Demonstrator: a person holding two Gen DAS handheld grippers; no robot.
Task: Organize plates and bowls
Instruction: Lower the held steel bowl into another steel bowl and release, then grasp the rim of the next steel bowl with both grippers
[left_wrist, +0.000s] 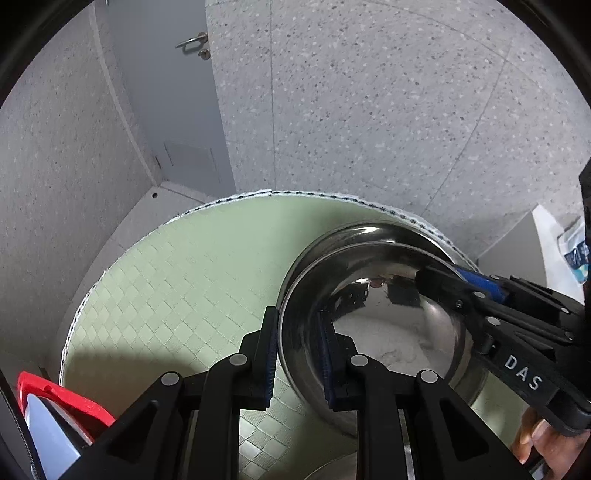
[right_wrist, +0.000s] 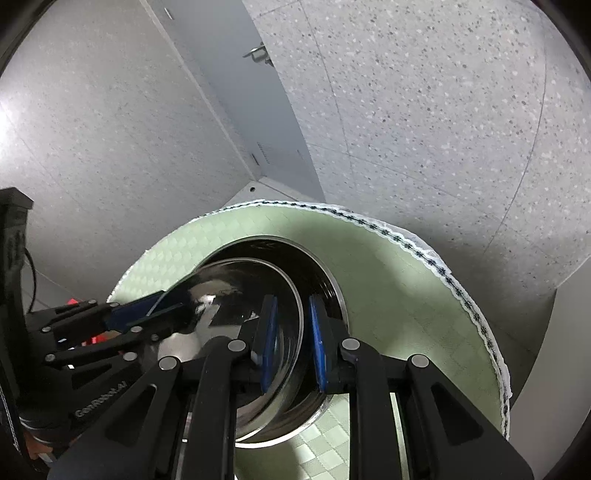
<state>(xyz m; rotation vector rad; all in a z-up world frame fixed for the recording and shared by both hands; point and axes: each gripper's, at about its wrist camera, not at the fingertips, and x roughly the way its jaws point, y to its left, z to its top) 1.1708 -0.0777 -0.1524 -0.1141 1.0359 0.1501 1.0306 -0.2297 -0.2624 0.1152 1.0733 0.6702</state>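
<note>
Between the fingers of the left hand-held gripper runs the near rim of a steel bowl: one blue pad is outside the wall, the other inside, and both seem to lie against the metal, so I judge that it pinches the rim, though a thin gap cannot be excluded. The bowl sits inside a second, wider steel bowl, whose rim shows just behind it, and both are over the green checked cloth of the surface. To the left of this gripper, low at the edge, a red object is partly visible; I cannot say what it is.

On the right side of the bowl, the right hand-held gripper straddles the rim in the same way, its fingers a little apart around the thin wall; whether the pads really press, I cannot tell.

I think the bowl is light, stiff and not fragile, but polished and slippery. The rolled rim is the good place to hold, on two opposite sides. Nested bowls may stick or scrape, so a level lift looks wise.
</note>
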